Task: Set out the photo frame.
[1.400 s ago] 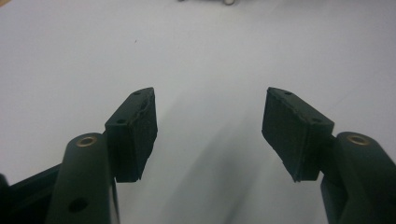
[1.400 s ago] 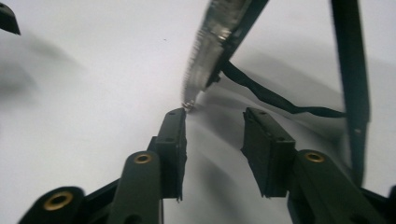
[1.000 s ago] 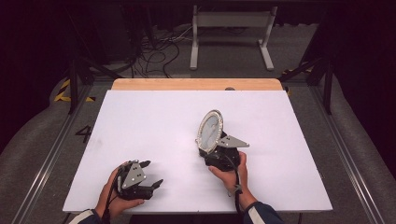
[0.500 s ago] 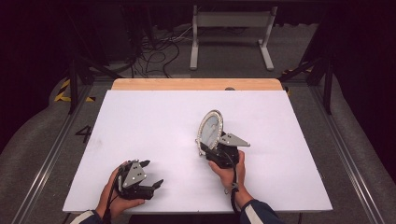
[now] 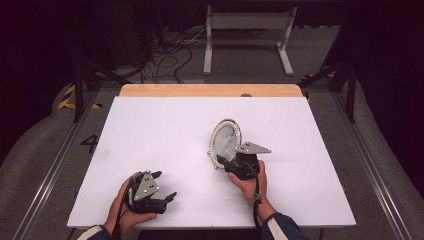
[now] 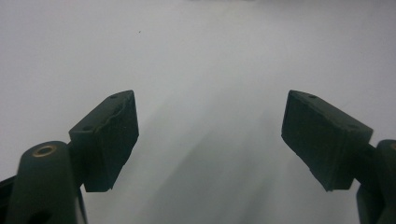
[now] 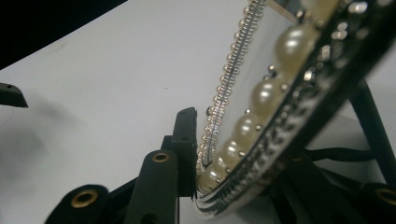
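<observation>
Right now the right tool [image 5: 231,161] has its jaws pressed on the lower rim of an oval picture frame [image 5: 225,139], which stands tilted near the middle of the white counter [image 5: 165,125]. In the right gripper view the frame's [image 7: 261,112] rim of pearls and beaded silver sits between the two black jaws, the left jaw flat against its front edge; these jaws have just been closing on it. The right hand [image 5: 251,182] grips the tool from below. Well apart, near the counter's front left corner, the left tool [image 5: 162,186] rests in the left hand [image 5: 125,210]. Its jaws stand wide apart in the left gripper view, with nothing but bare counter [image 6: 205,60] between them.
</observation>
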`<move>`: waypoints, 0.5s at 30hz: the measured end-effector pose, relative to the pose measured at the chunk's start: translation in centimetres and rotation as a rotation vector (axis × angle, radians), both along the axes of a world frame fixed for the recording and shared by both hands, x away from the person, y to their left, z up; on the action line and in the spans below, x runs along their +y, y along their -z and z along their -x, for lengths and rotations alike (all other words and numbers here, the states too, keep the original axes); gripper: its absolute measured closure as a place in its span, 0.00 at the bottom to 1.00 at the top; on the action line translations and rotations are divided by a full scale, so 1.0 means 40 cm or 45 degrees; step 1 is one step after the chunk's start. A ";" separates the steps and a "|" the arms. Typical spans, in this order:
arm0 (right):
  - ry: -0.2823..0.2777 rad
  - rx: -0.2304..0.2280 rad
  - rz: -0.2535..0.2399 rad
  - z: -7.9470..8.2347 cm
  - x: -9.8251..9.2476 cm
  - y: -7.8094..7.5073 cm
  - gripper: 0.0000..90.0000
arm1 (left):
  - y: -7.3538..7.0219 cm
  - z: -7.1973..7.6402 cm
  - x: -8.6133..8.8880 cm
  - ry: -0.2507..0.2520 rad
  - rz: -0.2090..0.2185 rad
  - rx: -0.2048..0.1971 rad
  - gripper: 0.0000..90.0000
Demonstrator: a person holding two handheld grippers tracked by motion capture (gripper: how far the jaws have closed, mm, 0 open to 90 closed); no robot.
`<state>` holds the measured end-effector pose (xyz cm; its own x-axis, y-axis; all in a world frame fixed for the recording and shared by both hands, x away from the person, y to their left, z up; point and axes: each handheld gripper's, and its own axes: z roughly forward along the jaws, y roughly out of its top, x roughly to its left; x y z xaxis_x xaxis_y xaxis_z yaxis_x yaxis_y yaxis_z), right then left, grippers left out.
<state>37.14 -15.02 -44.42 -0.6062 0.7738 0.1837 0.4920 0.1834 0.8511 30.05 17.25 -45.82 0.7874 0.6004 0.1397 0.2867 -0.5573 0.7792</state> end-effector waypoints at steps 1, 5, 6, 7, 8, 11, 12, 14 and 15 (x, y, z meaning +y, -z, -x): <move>-0.009 0.012 -0.006 0.000 -0.003 -0.001 0.82 | 0.000 -0.001 -0.001 0.005 -0.003 -0.002 0.22; -0.045 0.035 0.002 0.003 -0.013 -0.006 0.84 | 0.000 -0.003 -0.005 -0.001 -0.010 0.002 0.19; -0.050 0.042 0.003 0.004 -0.016 -0.007 0.84 | 0.001 -0.005 -0.006 -0.003 -0.010 0.011 0.18; -0.056 0.044 0.005 0.005 -0.017 -0.008 0.84 | 0.002 -0.006 -0.007 -0.003 -0.003 0.020 0.18; -0.056 0.044 0.005 0.005 -0.017 -0.008 0.84 | 0.002 -0.006 -0.007 -0.003 -0.003 0.020 0.18; -0.087 0.055 0.027 0.005 -0.023 -0.012 0.84 | 0.003 -0.010 -0.010 0.007 -0.017 0.025 0.18; -0.093 0.053 0.036 0.006 -0.023 -0.014 0.84 | 0.003 -0.012 -0.009 0.013 -0.012 0.027 0.17; -0.100 0.056 0.037 0.005 -0.025 -0.014 0.84 | 0.004 -0.017 -0.007 0.010 -0.004 0.035 0.17; -0.103 0.056 0.035 0.004 -0.026 -0.013 0.84 | 0.004 -0.020 -0.007 0.004 0.001 0.038 0.17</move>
<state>36.98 -16.05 -43.88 -0.6586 0.7278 0.1909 0.5114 0.2469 0.8231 30.86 16.97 -46.00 0.7932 0.5980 0.1153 0.3083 -0.5575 0.7708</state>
